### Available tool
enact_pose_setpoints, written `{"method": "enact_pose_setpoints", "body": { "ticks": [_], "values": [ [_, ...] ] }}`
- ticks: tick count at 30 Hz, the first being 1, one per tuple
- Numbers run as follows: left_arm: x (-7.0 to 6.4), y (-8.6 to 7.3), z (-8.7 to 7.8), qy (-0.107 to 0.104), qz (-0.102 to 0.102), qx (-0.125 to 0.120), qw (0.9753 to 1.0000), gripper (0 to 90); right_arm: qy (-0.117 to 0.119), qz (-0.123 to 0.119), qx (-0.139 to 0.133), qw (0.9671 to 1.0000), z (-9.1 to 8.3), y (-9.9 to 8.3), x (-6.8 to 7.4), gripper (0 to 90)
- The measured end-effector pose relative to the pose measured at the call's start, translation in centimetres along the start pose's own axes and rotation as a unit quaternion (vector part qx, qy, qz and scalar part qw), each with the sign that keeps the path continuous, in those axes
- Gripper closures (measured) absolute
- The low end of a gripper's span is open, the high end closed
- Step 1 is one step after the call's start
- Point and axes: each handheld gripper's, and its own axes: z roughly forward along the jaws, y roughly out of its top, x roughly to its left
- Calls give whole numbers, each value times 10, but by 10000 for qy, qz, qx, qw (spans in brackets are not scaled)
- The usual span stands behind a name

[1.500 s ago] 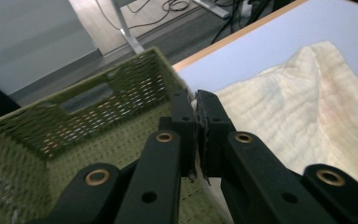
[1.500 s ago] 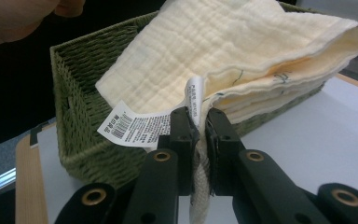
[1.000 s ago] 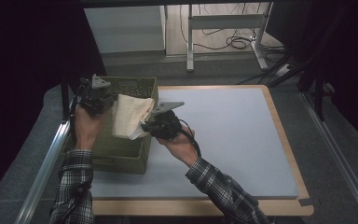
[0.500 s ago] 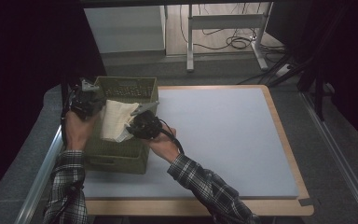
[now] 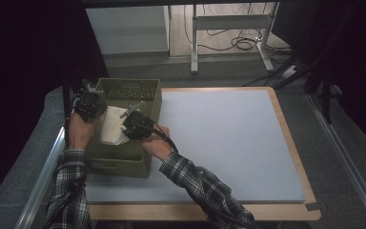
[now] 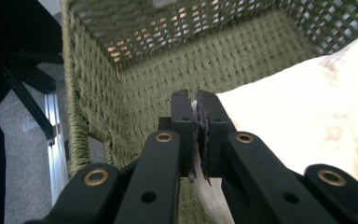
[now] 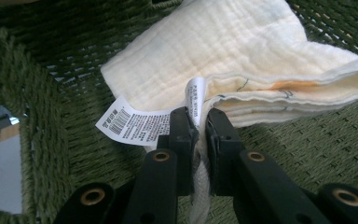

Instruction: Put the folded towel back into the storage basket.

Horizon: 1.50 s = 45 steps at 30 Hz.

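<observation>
Both grippers, left (image 6: 196,105) and right (image 7: 198,122), pinch the folded cream muslin cloth (image 7: 242,60) inside the green woven basket (image 5: 138,86); release remains.

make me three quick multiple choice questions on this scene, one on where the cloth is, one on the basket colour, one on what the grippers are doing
1. Where is the folded cloth?
A. inside the woven basket
B. spread on the blue mat
C. on the floor

2. What colour is the basket?
A. red
B. olive green
C. white

3. What is the state of the right gripper?
A. open above the mat
B. lying on the table
C. shut on the cloth

Answers: 1 A, the right gripper view shows the cloth lying against the basket's green weave. 2 B, its woven walls are olive green in all views. 3 C, its jaws pinch the cloth's edge beside the white label; the left gripper grips the cloth too.
</observation>
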Motion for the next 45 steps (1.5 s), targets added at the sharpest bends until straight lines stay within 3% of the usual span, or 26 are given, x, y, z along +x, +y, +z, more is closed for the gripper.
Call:
{"method": "enact_pose_setpoints", "body": {
  "ticks": [7, 10, 15, 23, 33, 45],
  "values": [
    [3, 1, 16, 5, 21, 438, 9990, 843, -90, -130, 217, 9996, 6, 7, 3, 767],
    [4, 1, 21, 62, 28, 533, 9986, 710, -125, -198, 220, 9995, 8, 7, 4, 731],
    [1, 0, 23, 6, 5, 529, 9986, 681, -130, -172, 144, 9997, 6, 6, 2, 706],
    [-2, 3, 13, -123, -162, 292, 9994, 609, -98, -95, 9, 9999, -6, 1, -5, 642],
    [-17, 6, 6, -370, -370, -44, 9986, 460, -32, -81, -433, 9990, -31, -13, -15, 467],
    [-41, 9, -14, -891, -569, -664, 9922, 263, 33, -88, -780, 9969, -64, -37, -25, 327]
  ]
}}
